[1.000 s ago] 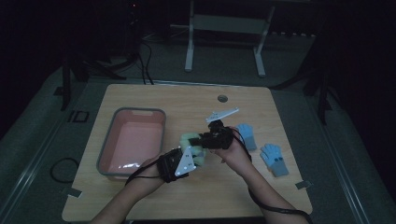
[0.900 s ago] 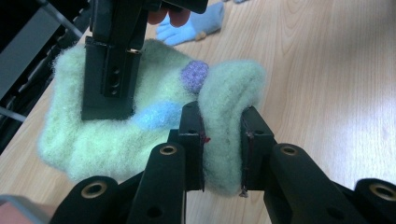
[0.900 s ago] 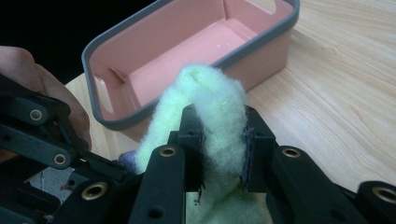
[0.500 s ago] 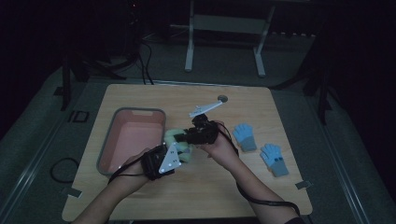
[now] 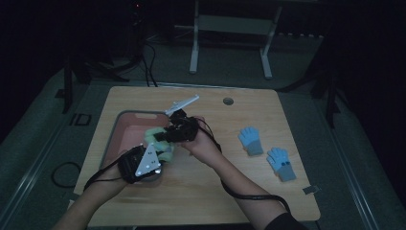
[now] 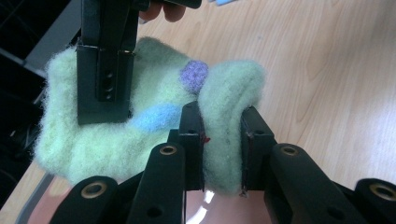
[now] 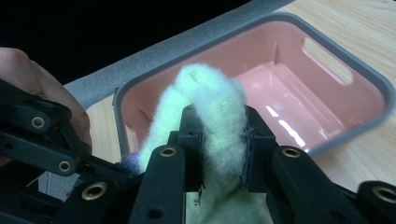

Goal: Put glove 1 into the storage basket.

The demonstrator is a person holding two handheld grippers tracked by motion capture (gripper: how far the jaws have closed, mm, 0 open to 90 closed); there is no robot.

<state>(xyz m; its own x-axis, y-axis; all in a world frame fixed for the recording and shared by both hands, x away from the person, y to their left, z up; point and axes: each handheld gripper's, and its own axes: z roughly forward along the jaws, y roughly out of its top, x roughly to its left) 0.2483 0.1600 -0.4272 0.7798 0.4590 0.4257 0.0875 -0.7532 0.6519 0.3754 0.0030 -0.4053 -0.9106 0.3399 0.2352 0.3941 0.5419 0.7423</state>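
on my far left sits the pink plastic bin with a grey rim on the light wooden tabletop. over its near right corner my left hand-held gripper is clamped on a fold of the fuzzy pale green glove with blue and purple spots, which hangs above the bin's edge. just right of that, my right hand-held gripper pinches another fold of the same glove. well apart on the right, two light blue knitted gloves lie flat on the tabletop.
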